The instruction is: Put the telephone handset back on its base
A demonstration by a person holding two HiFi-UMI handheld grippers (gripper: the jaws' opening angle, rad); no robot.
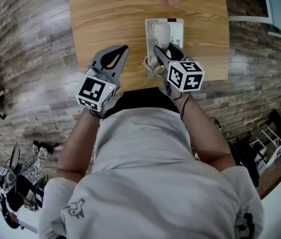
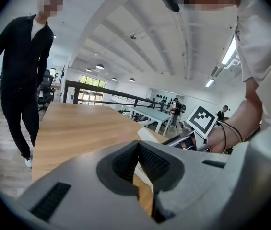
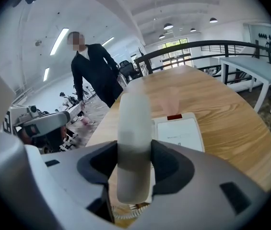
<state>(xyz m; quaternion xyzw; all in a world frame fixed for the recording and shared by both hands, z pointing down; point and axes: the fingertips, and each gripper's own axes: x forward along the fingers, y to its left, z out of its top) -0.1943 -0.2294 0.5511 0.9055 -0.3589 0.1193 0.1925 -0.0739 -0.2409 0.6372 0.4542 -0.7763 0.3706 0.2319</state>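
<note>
- Two grippers show in the head view over the near edge of a wooden tabletop [image 1: 105,14].
- Head view: the left gripper [image 1: 122,49] is on the left, above bare wood, well apart from the telephone.
- Head view: the right gripper [image 1: 164,48] reaches onto the white base [image 1: 176,30]. Its black jaws stand on either side of the near end of the white handset [image 1: 161,34].
- Head view: the handset lies lengthwise over the left half of the base. Whether it is seated in the cradle or held above it cannot be told from this view.
- Head view: a coiled cord [image 1: 149,66] hangs at the near left corner of the base, just beside the right gripper.
- Left gripper view: the ribbed pads meet at the tips and leave only a narrow hollow behind them. Nothing is between them. The tabletop runs ahead, and a person in black [image 2: 22,71] stands at its left side.
- Right gripper view: the jaws stand wide and are clamped on the handset, with one pad pressed against each side of its body.
- Right gripper view: the handset rises from between the pads and points away from the camera. The flat panel of the base lies just to its right, with a small red patch [image 3: 174,116] at the far edge.
- Right gripper view: the coiled cord shows under the near end of the handset.
</note>
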